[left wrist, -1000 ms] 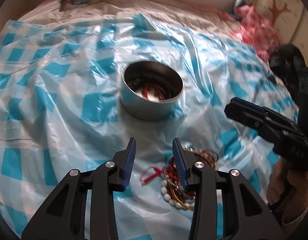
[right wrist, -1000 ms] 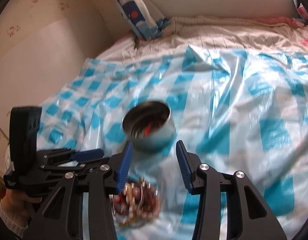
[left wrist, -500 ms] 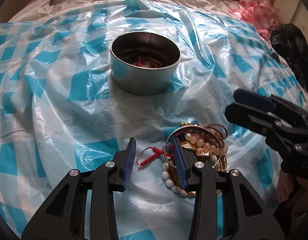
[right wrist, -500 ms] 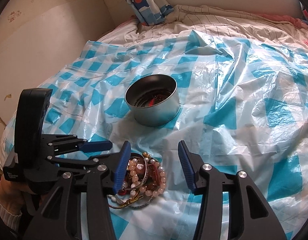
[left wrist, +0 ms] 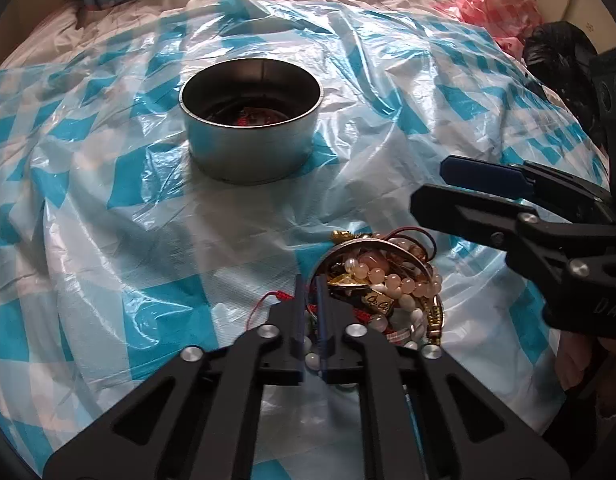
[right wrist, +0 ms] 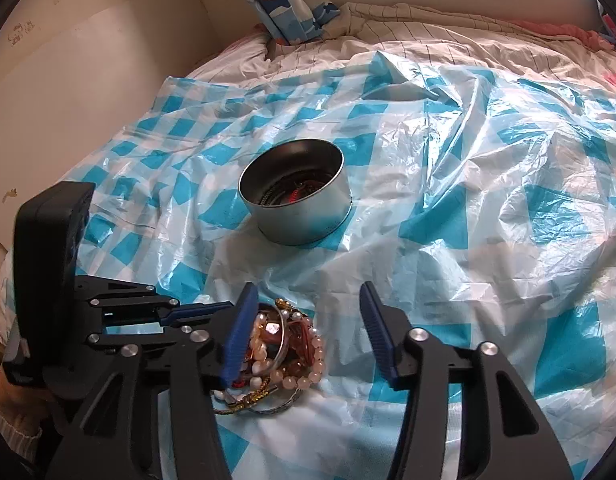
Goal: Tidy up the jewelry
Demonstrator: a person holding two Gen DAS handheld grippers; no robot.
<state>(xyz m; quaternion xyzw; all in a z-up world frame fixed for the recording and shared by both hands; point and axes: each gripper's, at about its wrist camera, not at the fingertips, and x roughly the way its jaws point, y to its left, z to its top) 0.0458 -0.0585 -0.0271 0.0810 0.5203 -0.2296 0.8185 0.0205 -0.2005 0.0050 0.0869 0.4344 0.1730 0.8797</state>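
Blue-padded left gripper [left wrist: 309,294] is pinched onto a red cord [left wrist: 268,300] at the jewelry pile [left wrist: 381,280]; right gripper [right wrist: 304,334] hangs open beside it; next, probably lift toward the tin [left wrist: 250,128] beyond, minding tangles.

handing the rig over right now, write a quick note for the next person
Left hand-held gripper: jaws nearly closed at the near-left edge of the tangled pile of bead bracelets and gold chains, pinching around a thin red cord; whether the grip is firm is unclear.
Right hand-held gripper: open, empty, just above the far side of the same pile.
Round silver metal tin: upright on the blue-and-white checked plastic sheet, beyond the pile; it already holds some pieces, one of them red.
Done: part of the jewelry is in the tin.
Left: lift the red cord piece, drop it in the tin, then move the rest of the pile.
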